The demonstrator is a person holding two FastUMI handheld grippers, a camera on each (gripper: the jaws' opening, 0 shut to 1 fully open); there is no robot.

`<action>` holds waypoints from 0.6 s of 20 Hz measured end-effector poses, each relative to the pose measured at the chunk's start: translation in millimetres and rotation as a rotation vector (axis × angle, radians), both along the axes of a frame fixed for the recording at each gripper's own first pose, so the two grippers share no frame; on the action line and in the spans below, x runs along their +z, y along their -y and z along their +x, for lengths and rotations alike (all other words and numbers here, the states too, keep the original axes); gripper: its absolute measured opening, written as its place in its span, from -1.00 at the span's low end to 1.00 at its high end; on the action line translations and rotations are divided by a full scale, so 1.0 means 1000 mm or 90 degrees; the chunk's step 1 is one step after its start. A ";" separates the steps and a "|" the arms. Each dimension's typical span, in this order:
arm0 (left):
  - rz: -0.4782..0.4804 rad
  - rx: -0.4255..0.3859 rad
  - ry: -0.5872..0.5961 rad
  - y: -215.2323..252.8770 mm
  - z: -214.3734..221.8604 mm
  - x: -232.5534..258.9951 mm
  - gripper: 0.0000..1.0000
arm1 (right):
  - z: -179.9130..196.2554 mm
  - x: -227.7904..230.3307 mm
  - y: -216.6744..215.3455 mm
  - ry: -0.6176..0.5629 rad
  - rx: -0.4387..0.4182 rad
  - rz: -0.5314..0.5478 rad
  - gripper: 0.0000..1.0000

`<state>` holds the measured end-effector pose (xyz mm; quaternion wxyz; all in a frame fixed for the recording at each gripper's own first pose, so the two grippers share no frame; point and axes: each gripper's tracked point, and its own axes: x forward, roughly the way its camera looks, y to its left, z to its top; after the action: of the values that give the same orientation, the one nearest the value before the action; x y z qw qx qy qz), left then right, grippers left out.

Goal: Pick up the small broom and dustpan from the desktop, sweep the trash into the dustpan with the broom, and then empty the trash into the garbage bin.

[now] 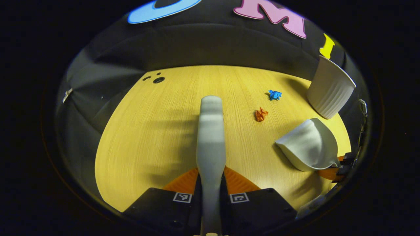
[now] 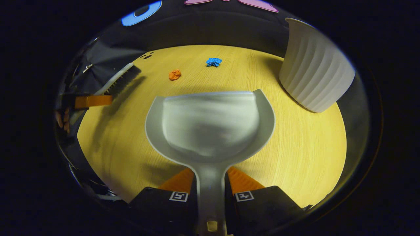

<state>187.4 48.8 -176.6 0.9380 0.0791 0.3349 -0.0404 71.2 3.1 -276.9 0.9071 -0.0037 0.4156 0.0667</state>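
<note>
My left gripper (image 1: 211, 178) is shut on the handle of the small white broom (image 1: 211, 131), which points ahead above the wooden desktop (image 1: 147, 131). My right gripper (image 2: 211, 180) is shut on the handle of the white dustpan (image 2: 210, 124), held level over the desk with its mouth facing away. An orange paper scrap (image 1: 261, 114) and a blue one (image 1: 275, 95) lie ahead on the desk, apart from both tools. In the right gripper view the broom (image 2: 119, 79) shows its dark bristles at the left, and the scraps (image 2: 175, 74) (image 2: 213, 61) lie beyond the pan.
A white ribbed garbage bin (image 2: 313, 67) stands at the desk's back right corner, just past the dustpan (image 1: 306, 144). Small cable holes (image 1: 158, 79) sit at the far left of the desk. The black cloth wall closes in the back and sides.
</note>
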 end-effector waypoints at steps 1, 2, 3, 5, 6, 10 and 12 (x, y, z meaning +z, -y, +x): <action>0.012 -0.015 -0.001 0.003 0.013 0.003 -0.43 | -0.002 0.002 0.005 0.001 0.007 -0.005 -0.26; 0.022 -0.028 -0.003 0.007 0.028 0.005 -0.45 | -0.001 0.003 0.009 0.000 0.014 -0.009 -0.19; 0.028 -0.041 -0.008 0.013 0.041 0.005 -0.45 | 0.001 0.003 0.010 0.000 0.020 -0.010 -0.27; 0.034 -0.066 -0.016 0.028 0.068 0.002 -0.45 | 0.002 0.003 0.016 -0.001 0.035 -0.014 -0.26; 0.041 -0.078 -0.019 0.036 0.079 0.001 -0.47 | 0.005 0.003 0.019 -0.002 0.042 -0.016 -0.26; 0.092 -0.148 -0.028 0.068 0.122 -0.005 -0.45 | 0.011 0.004 0.026 -0.008 0.073 -0.023 -0.34; 0.122 -0.182 -0.023 0.082 0.139 -0.004 -0.45 | 0.013 0.004 0.030 -0.011 0.088 -0.026 -0.34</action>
<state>326.5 -32.8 -180.5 0.9048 0.2139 0.3395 -0.1427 84.4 -27.3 -272.6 0.8964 -0.0505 0.4233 0.1210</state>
